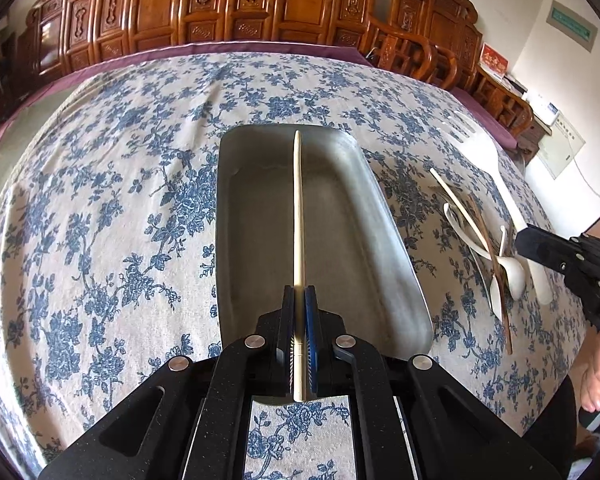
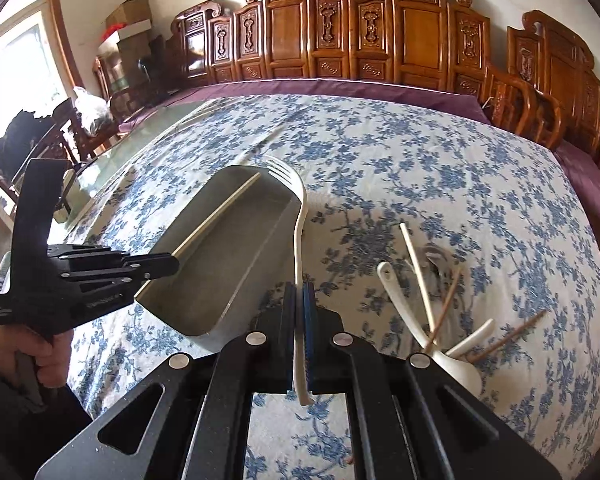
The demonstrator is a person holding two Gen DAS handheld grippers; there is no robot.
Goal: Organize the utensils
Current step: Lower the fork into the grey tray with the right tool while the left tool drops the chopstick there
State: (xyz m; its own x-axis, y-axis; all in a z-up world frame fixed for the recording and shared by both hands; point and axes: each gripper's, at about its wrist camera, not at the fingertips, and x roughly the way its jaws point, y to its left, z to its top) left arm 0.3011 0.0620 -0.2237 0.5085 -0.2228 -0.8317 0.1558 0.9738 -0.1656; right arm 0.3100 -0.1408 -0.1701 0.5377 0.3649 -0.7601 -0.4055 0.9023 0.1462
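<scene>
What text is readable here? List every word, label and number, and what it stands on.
"DA": white letters on the right gripper body, cut off at the picture's edge.
Green wall sign: too blurred.
Red card: gold characters, unreadable.
Print on the left gripper: too small.

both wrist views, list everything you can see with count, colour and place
tray: one, grey metal, mid table, nothing lying in it
pale chopstick: one, held over the tray by the left claw
fork: one, white, held by the right claw, tines near the tray's far corner
pile: white spoons, one pale chopstick, brown chopsticks, crossed on the cloth right of the tray; exact count unclear
cloth: one, white with blue flowers, covering the table
chairs: several, carved brown wood, along the far wall
left claw: black, shut on the chopstick
right claw: black, shut on the fork
</scene>
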